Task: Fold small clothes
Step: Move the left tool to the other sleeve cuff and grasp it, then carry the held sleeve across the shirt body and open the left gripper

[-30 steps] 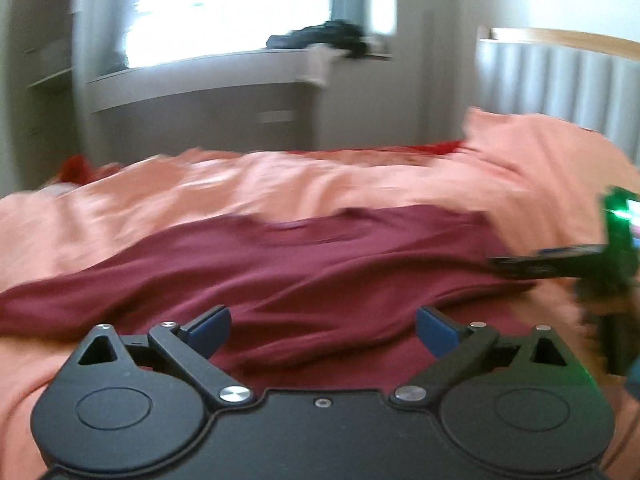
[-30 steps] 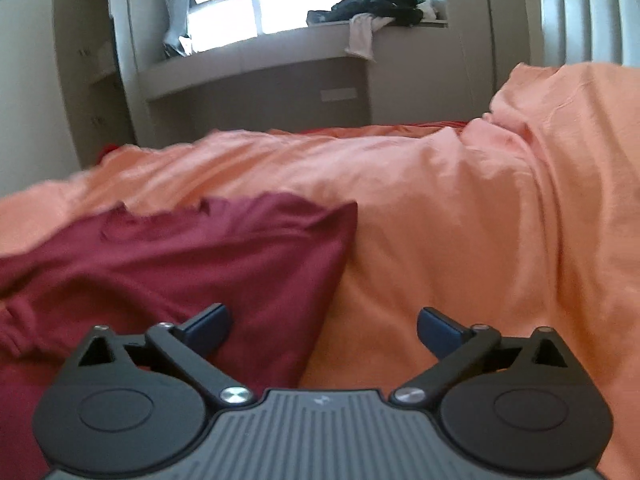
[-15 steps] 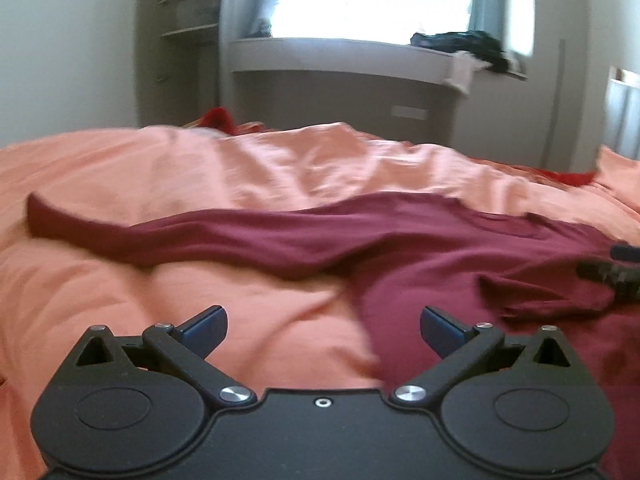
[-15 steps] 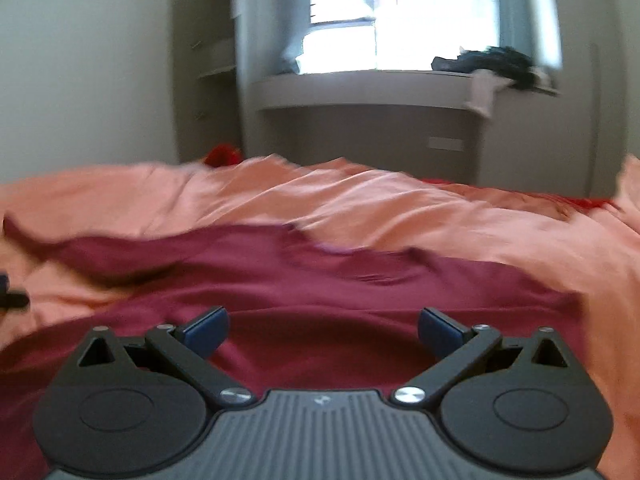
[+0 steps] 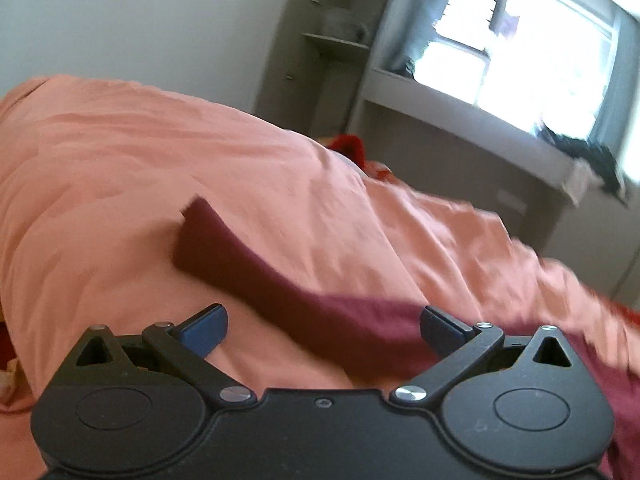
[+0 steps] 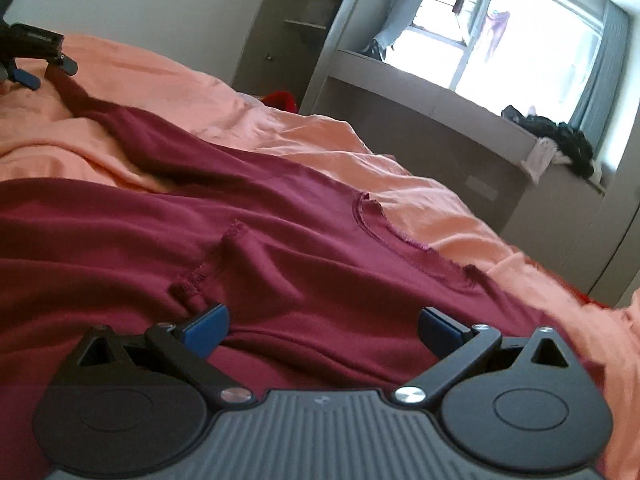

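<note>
Maroon long-sleeved shirt (image 6: 280, 248) lies spread on the bed's orange duvet (image 5: 120, 152), neckline (image 6: 384, 232) toward the window wall. One sleeve (image 5: 224, 248) stretches out leftward, cuff end free on bare duvet; open cover all round it. Left tool (image 5: 322, 330) hovers low over that sleeve, jaws wide apart, gripping nothing. Right tool (image 6: 323, 330) over the shirt body, jaws likewise apart and empty. Windowsill (image 6: 460, 96) beyond the bed carries dark clothes (image 6: 560, 140). No readable writing.
</note>
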### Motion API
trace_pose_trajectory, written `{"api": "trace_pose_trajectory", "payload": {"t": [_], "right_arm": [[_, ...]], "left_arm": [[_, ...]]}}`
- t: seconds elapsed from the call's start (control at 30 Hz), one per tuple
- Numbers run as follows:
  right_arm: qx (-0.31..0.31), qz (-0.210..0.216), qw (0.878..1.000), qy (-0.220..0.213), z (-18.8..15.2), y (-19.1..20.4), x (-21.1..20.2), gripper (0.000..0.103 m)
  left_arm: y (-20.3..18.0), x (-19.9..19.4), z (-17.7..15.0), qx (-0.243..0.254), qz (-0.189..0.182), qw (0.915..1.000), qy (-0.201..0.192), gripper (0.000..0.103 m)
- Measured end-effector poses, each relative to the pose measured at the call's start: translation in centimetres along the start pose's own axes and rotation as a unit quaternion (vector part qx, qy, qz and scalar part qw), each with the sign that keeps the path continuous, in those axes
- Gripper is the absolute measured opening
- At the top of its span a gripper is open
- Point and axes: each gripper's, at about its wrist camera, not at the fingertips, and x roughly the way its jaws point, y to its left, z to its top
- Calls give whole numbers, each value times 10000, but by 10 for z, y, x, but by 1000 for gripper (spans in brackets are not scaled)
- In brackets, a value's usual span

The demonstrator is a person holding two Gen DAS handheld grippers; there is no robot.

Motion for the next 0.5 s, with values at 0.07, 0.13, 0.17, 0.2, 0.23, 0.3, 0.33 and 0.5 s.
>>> {"api": "trace_pose_trajectory", "payload": {"t": [0.07, 0.13, 0.17, 0.2, 0.23, 0.3, 0.33, 0.5], "right_arm": [[129, 97, 9999, 46, 1, -5, 4, 103], [263, 198, 9994, 91, 0, -9, 6, 103], [308, 231, 9992, 105, -1, -10, 7, 103], [331, 248, 9991, 111, -1, -13, 9, 103], [341, 252, 9990, 111, -1, -13, 9, 103], [327, 234, 9991, 101, -1, -12, 9, 103], [318, 219, 9992, 95, -1, -12, 9, 103], [265, 120, 9996, -59, -1, -8, 4, 103]], "left_arm": [[5, 10, 8, -269, 190, 9995, 16, 102], [7, 18, 13, -415, 479, 9980, -78, 91], [5, 21, 15, -367, 624, 9972, -173, 87], [3, 25, 16, -263, 790, 9963, -218, 75], [0, 29, 17, -163, 927, 9953, -217, 50], [-1, 39, 21, -66, 1207, 9926, -145, 13], [0, 41, 22, -110, 1213, 9925, -143, 9], [-16, 34, 34, 23, 885, 9930, -787, 6]]}}
